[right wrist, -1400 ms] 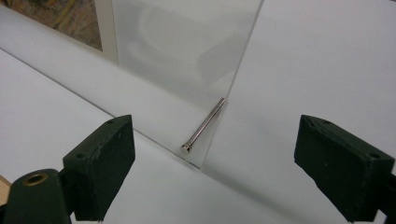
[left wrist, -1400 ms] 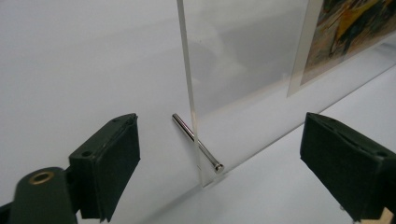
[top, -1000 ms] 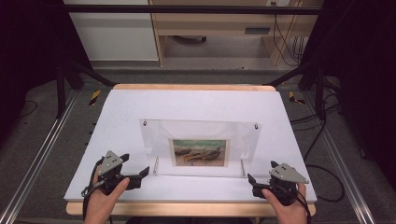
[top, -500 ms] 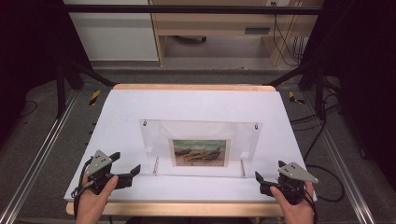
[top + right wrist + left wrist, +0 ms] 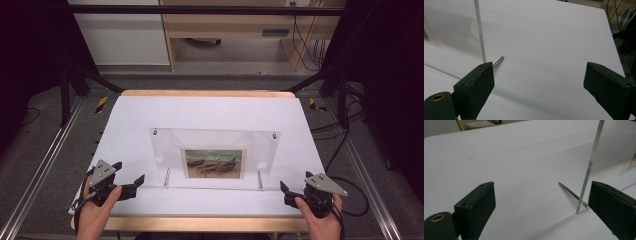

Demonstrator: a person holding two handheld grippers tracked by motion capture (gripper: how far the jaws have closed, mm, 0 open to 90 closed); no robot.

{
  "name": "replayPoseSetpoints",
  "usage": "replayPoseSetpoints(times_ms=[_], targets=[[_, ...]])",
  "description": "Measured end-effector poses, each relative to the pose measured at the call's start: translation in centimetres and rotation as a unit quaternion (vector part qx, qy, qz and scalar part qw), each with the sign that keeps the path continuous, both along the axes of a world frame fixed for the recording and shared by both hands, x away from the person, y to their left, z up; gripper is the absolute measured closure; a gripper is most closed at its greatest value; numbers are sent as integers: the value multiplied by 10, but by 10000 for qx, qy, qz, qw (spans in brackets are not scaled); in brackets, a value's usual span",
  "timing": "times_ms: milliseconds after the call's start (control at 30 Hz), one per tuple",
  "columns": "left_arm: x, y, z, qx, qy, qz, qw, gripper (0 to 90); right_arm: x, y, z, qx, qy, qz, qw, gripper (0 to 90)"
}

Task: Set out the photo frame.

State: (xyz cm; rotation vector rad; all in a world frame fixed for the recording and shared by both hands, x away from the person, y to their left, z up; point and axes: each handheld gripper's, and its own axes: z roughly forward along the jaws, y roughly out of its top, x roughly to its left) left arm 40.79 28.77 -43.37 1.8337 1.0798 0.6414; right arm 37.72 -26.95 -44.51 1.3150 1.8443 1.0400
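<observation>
Both grippers, left gripper and right gripper, have their fingers spread wide, holding nothing, beside the clear picture frame on the tabletop.

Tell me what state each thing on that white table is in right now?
Clear acrylic picture frame: upright on two metal pins, untouched.
Small painting of boats: inside the frame.
Left metal pin: lying on the table.
Left gripper: open, empty.
Right gripper: open, empty.

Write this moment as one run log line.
left hand-held gripper: open, empty | right hand-held gripper: open, empty | acrylic photo frame: upright, untouched
</observation>
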Motion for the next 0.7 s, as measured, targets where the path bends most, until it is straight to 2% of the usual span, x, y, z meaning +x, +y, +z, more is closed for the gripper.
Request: replayPoseSetpoints(times_ms=[300, 533, 633, 667, 700], targets=[[7, 5, -3, 89, 79, 69, 9999, 69, 2, -8, -1, -12, -13, -215, 9998, 99], [26, 1, -10, 304, 129, 130, 9994, 68, 18, -17, -3, -77, -45, -517, 9986, 105], [30, 1, -10, 340, 124, 146, 9992, 68, 22, -17, -3, -150, -34, -528, 9985, 106], [34, 0, -10, 449, 105, 153, 9988, 68, 28, -16, -3, -196, 13, -488, 9986, 108], [34, 0, -10, 449, 105, 153, 9988, 68, 28, -16, -3, -196, 13, -488, 9986, 108]])
